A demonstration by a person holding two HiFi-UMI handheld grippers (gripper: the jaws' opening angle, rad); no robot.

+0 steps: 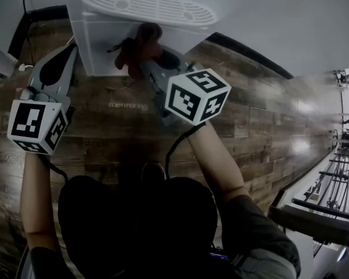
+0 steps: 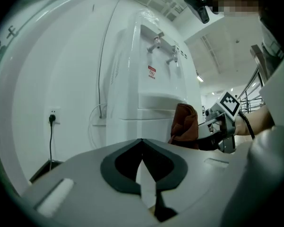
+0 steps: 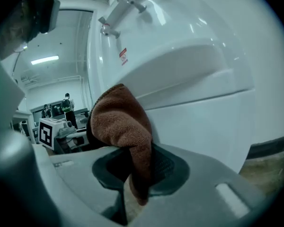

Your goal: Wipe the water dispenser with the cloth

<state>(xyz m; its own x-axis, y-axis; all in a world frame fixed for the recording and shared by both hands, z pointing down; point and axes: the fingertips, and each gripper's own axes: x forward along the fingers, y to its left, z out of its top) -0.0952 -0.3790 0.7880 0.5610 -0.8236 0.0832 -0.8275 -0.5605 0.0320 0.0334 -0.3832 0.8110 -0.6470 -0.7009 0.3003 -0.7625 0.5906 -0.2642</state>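
Dark clothing on the person's torso fills the bottom of the head view, with both forearms reaching up the frame over a wood-plank floor (image 1: 267, 127).

Upper centre of that view: the white water dispenser (image 1: 107, 45), seen from above. The right gripper (image 1: 148, 63) points at its front. Its jaws are clamped on a rust-brown cloth (image 1: 141, 42).

In the right gripper view, the cloth (image 3: 120, 122) bunches above the right gripper (image 3: 132, 174), and a tail hangs down between the closed pads. The bunch sits at the dispenser's front panel (image 3: 194, 126), just under the drip ledge. It looks to be touching, though contact is not certain. Two taps (image 3: 120, 11) stand out at the upper left.

At the left of the head view, the left gripper (image 1: 61, 65) hangs beside the dispenser. In its own view the left gripper (image 2: 143, 171) has its jaws closed tip to tip, with nothing between them. The dispenser (image 2: 146, 93) stands in the middle of that frame and the cloth (image 2: 184, 122) is at its right edge.

Judgement: wiping of the front panel is the step in hand. To do it well, the grip should be firm so the loose bunch does not slip out. The soft bulk, not the hard jaw tips, should meet the plastic. Overlapping strokes should steer clear of the tap levers, and the left gripper should be held out of the sweep.
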